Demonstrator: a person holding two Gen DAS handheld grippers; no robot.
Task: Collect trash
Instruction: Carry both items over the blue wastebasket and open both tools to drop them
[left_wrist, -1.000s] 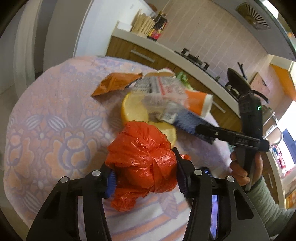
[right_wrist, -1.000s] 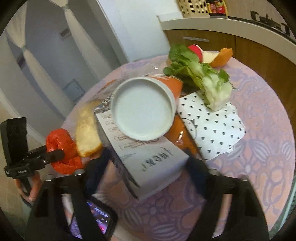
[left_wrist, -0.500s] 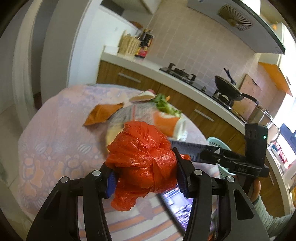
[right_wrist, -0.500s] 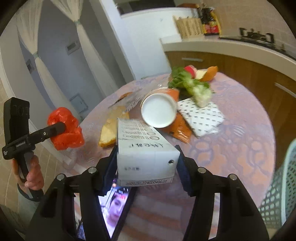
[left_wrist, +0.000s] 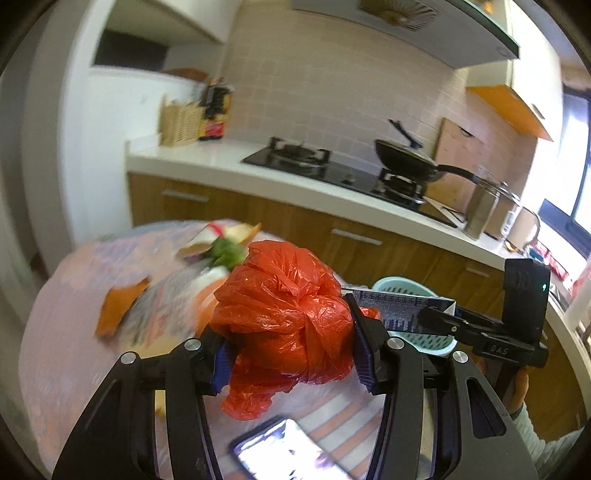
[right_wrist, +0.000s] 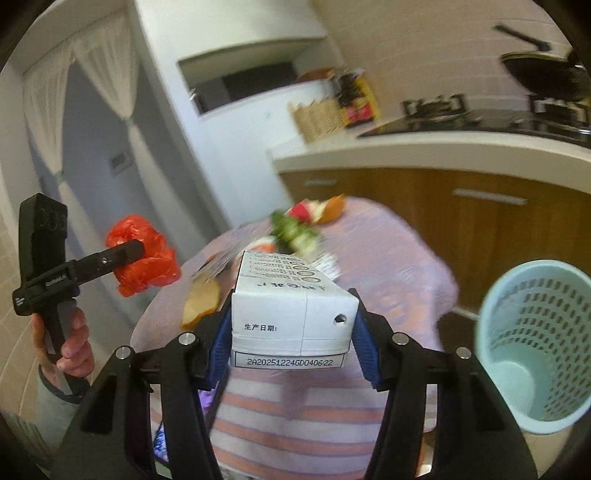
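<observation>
Your left tool (left_wrist: 291, 354) is clamped on the crumpled red plastic bag (left_wrist: 284, 314), held up off the surface (right_wrist: 388, 251) so it can travel. Your right tool (right_wrist: 291, 347) grips the white carton (right_wrist: 291, 314) by its sides, end toward you, also lifted. The pale blue basket (right_wrist: 535, 354) stands on the floor to the right, just beside the surface, likely the drop point. Food scraps (right_wrist: 295, 225) remain at the far side.
</observation>
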